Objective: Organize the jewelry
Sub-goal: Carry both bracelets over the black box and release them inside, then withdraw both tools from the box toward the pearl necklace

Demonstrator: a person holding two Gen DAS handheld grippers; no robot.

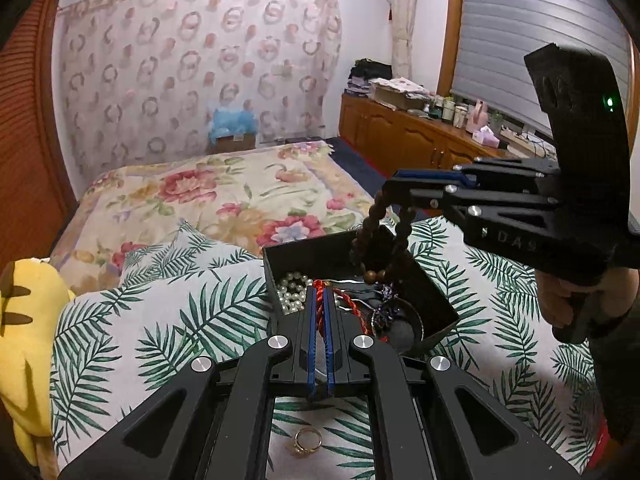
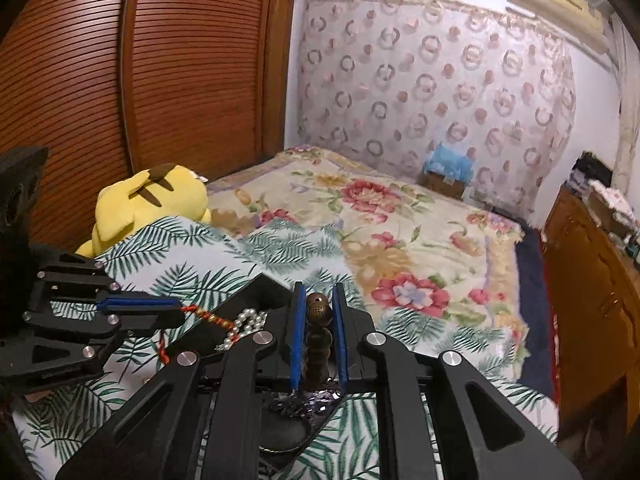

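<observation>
A black jewelry box [image 1: 436, 300] sits on the palm-leaf cloth and holds a pearl string [image 1: 294, 290], dark trinkets and a red braided cord [image 1: 320, 304]. My left gripper [image 1: 319, 296] is shut on the red cord at the box's near side; it also shows in the right wrist view [image 2: 176, 310]. My right gripper [image 2: 319, 300] is shut on a brown wooden bead bracelet [image 2: 318, 316], which hangs over the box in the left wrist view [image 1: 380, 240]. A gold ring [image 1: 307, 440] lies on the cloth under my left gripper.
A yellow plush toy [image 2: 148, 204] lies at the left by the wooden wardrobe [image 2: 120, 80]. A floral bedspread [image 1: 224, 196] stretches beyond the box. A wooden cabinet [image 1: 404, 136] with clutter stands at the right under the window.
</observation>
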